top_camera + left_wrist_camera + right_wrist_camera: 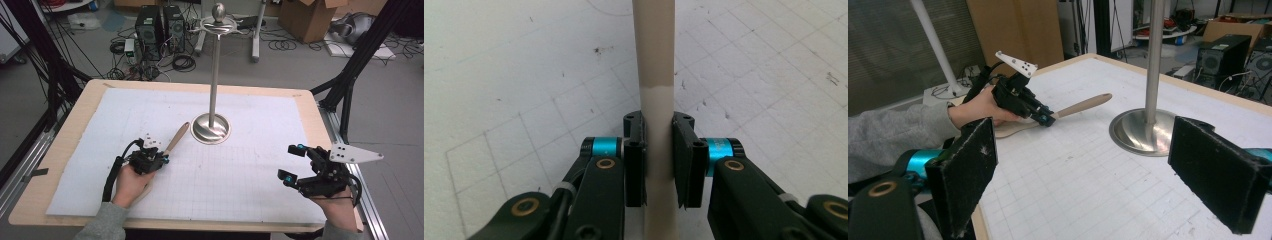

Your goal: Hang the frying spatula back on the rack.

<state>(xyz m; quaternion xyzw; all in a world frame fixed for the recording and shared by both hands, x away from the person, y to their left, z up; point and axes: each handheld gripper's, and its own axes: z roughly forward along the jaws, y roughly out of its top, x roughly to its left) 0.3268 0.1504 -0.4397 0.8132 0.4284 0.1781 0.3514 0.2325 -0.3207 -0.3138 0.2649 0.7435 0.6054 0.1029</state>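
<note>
A long wooden spoon point(178, 136) lies slanted on the white gridded mat point(235, 180), and its handle tip points at the round base of a metal stand point(211, 128). My left gripper point(162, 159) is shut on the spoon's handle. In the left gripper view both pads press the pale handle point(654, 55) on either side. The right gripper view shows the spoon point(1083, 106) and the left gripper point(1045, 117) across the mat. My right gripper point(291, 161) hovers open near the table's right edge, with nothing between its wide-apart pads point(1220, 175).
The stand's tall pole point(215, 75) rises from the mat's middle to a hooked top with a knob point(218, 11). The wooden table edge point(65, 135) rings the mat. Computers point(160, 25), cables and cardboard boxes point(310, 17) sit on the floor beyond.
</note>
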